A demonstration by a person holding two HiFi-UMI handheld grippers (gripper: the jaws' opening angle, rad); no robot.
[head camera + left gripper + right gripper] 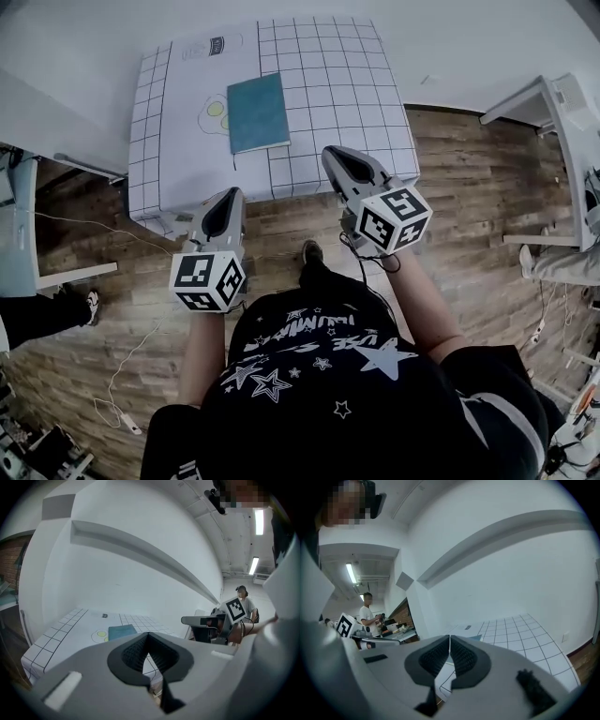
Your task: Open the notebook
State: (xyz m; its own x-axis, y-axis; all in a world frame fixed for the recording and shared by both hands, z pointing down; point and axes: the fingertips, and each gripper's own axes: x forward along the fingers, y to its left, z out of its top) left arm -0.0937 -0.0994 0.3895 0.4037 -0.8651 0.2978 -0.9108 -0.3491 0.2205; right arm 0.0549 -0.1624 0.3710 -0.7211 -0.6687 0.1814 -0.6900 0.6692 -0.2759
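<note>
Approach step, nothing touched yet. Notebook (258, 112) lies closed and flat, teal cover up, mid-table (337, 75) and a bit left of ctr, well back from the near edge. Your left gripper (227, 197) is clenched and empty, tip at the near edge. Your right gripper (330, 157) is the same, pads together on nothing, tip just over the near edge, right of the book. Can't tell which side the spine is on, so check before committing. Best bet: come in low, part one claw only a little, catch the cover alone at a free corner and swing it over, while the other claw presses the block down so the book doesn't slide on the gridded cloth. Risk is pinching extra pages or pushing the book away. Printed yellow circles (217, 114) sit just left of the book; flat, no obstacle. Path across the table looks free. Off-table: white desk (553, 103) at right, cable on floor (122, 375), another person (243, 603) in the bkgd, all well apart.
</note>
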